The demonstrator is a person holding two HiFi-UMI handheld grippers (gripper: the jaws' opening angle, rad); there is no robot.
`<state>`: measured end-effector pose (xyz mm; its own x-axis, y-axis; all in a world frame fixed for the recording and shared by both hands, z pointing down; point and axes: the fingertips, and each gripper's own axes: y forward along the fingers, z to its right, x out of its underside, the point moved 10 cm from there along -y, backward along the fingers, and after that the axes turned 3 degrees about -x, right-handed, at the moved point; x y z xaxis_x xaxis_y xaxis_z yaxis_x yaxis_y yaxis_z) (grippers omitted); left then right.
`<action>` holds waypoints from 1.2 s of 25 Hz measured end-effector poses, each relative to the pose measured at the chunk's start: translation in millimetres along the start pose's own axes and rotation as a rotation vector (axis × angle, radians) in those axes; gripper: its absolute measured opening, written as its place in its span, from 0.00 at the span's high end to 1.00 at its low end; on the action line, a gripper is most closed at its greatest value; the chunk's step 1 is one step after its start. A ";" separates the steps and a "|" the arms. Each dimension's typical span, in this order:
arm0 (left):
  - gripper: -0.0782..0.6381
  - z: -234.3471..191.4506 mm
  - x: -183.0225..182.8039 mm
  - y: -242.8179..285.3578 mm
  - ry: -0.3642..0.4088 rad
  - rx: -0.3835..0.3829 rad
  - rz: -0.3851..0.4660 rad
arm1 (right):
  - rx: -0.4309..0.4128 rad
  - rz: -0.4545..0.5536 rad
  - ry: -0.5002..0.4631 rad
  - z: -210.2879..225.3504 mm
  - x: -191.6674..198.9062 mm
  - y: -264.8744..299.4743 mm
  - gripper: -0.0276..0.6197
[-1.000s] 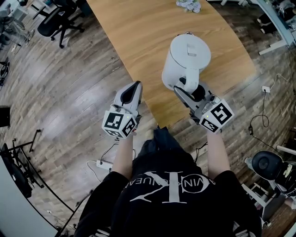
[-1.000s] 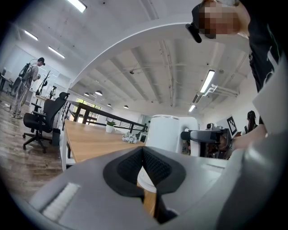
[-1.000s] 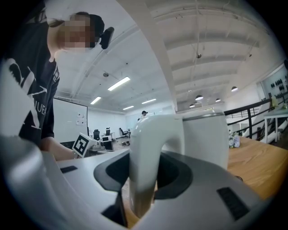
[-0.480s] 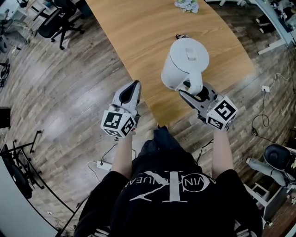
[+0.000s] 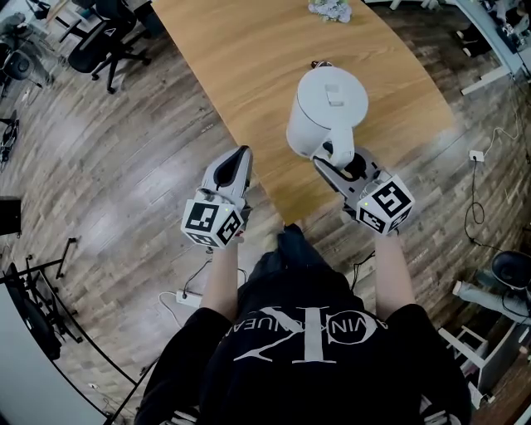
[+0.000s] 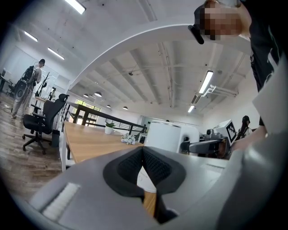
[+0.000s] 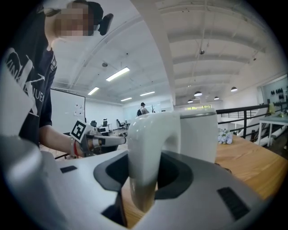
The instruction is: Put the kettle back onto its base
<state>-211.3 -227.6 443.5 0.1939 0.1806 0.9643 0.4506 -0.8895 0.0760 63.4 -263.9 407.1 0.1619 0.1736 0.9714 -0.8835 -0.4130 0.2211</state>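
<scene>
A white electric kettle point(image 5: 328, 104) stands upright over the near part of the wooden table point(image 5: 249, 66). My right gripper point(image 5: 340, 162) is shut on its curved handle point(image 7: 146, 143), which fills the space between the jaws in the right gripper view. The kettle body point(image 7: 200, 134) rises just behind the handle. Its underside is hidden, and I see no base; only a small dark bit point(image 5: 319, 64) shows past its far side. My left gripper point(image 5: 241, 156) is shut and empty, level, just off the table's near left edge. The kettle point(image 6: 164, 134) shows beyond its closed pads point(image 6: 143, 159).
A small white bunch point(image 5: 330, 8) lies at the table's far end. Office chairs point(image 5: 104, 37) stand on the wood floor at far left. A power strip point(image 5: 184, 296) with cables lies on the floor by the person's legs. More cables point(image 5: 474, 187) run at right.
The right gripper and the kettle have shifted slightly left and a little farther over the table. The left gripper has stayed where it was.
</scene>
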 end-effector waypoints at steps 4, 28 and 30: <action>0.88 2.9 -0.9 -2.2 0.003 0.007 -0.002 | 0.026 -0.001 0.038 -3.7 7.9 -8.0 0.74; 0.88 30.1 -16.7 6.2 0.049 0.084 0.025 | 0.281 0.069 0.066 -10.4 7.8 -79.5 0.83; 0.88 31.8 -18.7 6.2 0.054 0.087 0.026 | 0.316 0.050 0.064 -9.5 7.8 -81.9 0.86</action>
<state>-184.5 -223.1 417.9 0.1603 0.1331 0.9780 0.5207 -0.8532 0.0307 132.8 -220.2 395.8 0.0852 0.1981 0.9765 -0.7079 -0.6776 0.1993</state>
